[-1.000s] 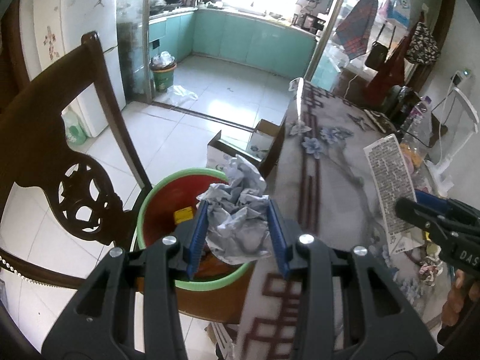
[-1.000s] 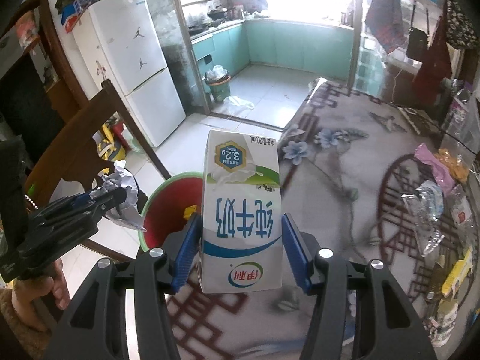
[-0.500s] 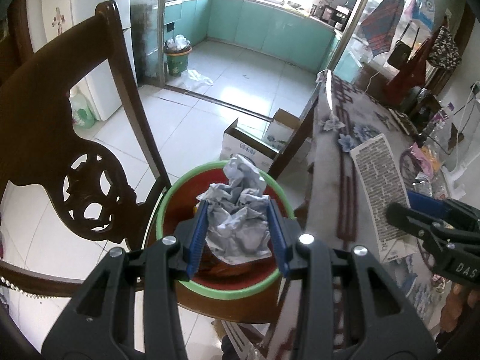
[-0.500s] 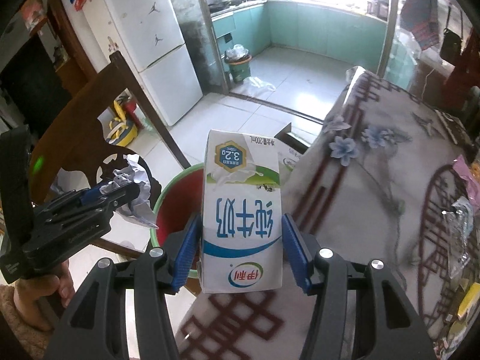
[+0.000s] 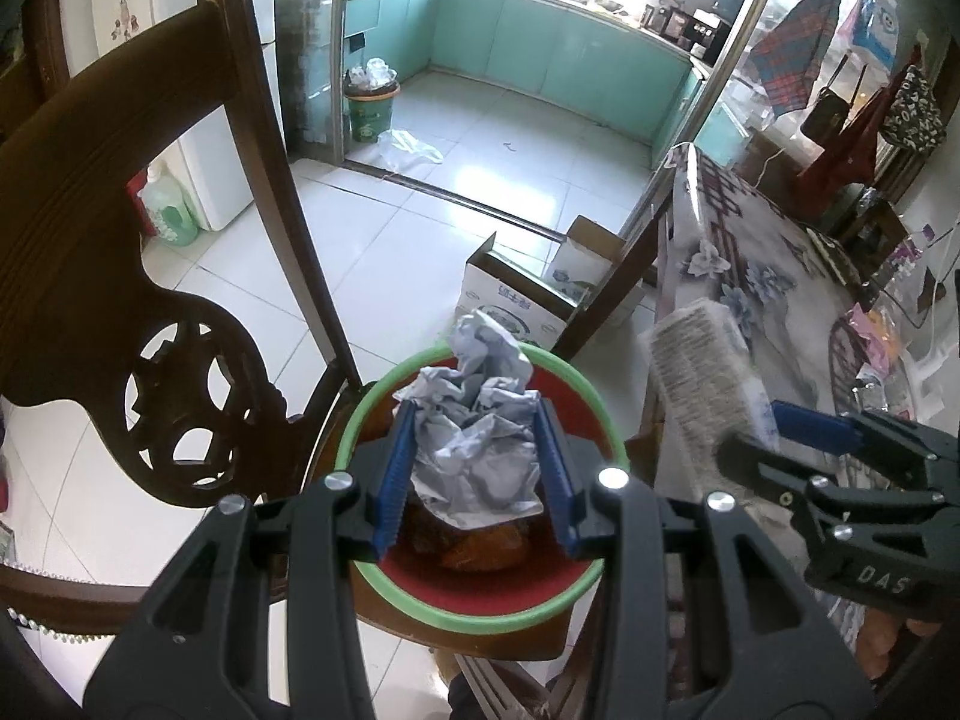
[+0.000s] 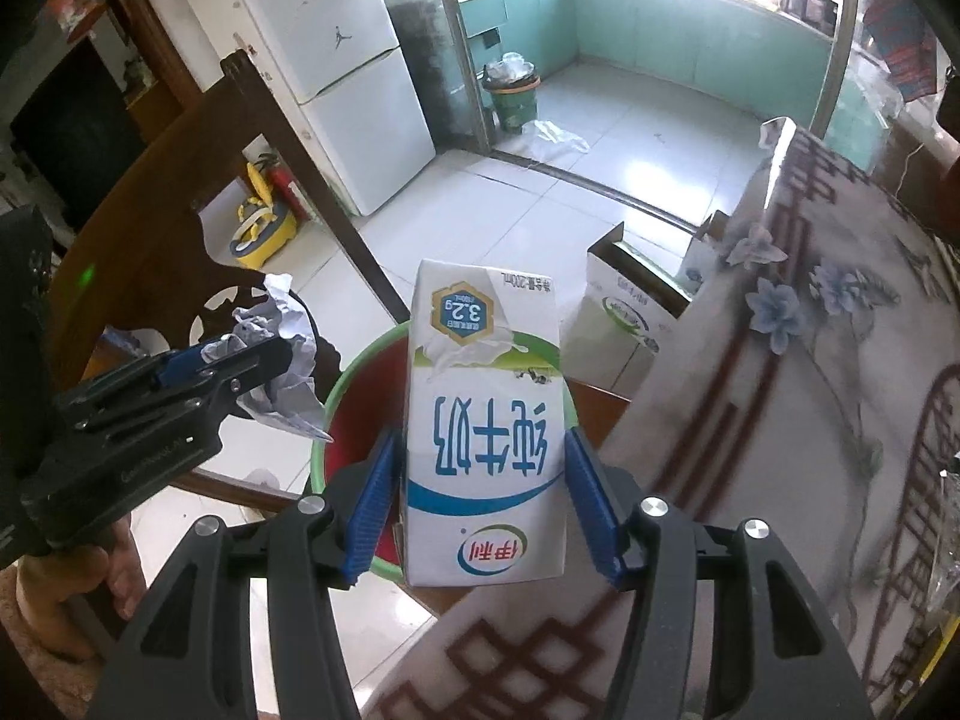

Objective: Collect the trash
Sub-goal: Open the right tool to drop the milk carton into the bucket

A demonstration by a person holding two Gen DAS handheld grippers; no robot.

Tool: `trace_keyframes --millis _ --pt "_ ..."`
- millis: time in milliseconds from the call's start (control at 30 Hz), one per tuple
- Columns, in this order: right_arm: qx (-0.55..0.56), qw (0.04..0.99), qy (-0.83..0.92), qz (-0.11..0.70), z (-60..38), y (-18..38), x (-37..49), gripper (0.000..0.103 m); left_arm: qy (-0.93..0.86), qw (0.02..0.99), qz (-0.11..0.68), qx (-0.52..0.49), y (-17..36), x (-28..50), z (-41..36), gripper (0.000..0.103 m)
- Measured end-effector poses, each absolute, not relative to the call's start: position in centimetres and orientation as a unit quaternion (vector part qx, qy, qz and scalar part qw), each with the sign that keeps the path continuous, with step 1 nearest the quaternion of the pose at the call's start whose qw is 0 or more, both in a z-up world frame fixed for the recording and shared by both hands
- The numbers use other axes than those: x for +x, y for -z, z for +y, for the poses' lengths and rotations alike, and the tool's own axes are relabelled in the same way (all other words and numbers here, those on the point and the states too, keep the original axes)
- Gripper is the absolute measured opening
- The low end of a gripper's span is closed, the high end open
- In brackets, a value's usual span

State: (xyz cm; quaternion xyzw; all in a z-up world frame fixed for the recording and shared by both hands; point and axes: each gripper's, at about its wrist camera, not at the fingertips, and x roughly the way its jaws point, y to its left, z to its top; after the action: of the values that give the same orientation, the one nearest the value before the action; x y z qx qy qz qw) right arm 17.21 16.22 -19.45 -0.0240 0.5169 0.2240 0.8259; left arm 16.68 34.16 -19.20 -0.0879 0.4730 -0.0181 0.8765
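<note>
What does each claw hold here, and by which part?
Left claw: crumpled paper, pinched by its two sides. Right claw: jaws opening around the milk carton, pads at its lower side walls, a slight gap showing; both over the bin.

Crumpled grey-white paper (image 5: 477, 426), clamped between the left jaws, hanging over the bin's middle. Bin (image 5: 585, 396): red inside, green rim, brownish waste at the bottom, standing on a chair seat at the bench's 9 o'clock edge. White milk carton (image 6: 483, 438), blue print upside down, upright between the opening right jaws with small gaps either side, over the bin's 3 o'clock rim.
</note>
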Motion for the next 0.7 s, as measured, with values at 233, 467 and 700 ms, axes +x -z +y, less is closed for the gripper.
trace_keyframes --millis 233,467,700 --pt "-0.012 0.828 -0.222 0.515 15.5 19.1 17.1 0.063 0.018 0.872 0.481 -0.087 19.7 17.1 34.1 0.038" --pt "0.0 0.834 -0.213 0.509 14.0 18.3 16.5 0.067 0.024 0.867 0.489 -0.089 20.3 17.5 33.7 0.038" --pt "0.002 0.834 -0.211 0.51 13.4 17.9 15.4 0.067 0.026 0.87 0.484 -0.087 20.0 17.3 33.6 0.038"
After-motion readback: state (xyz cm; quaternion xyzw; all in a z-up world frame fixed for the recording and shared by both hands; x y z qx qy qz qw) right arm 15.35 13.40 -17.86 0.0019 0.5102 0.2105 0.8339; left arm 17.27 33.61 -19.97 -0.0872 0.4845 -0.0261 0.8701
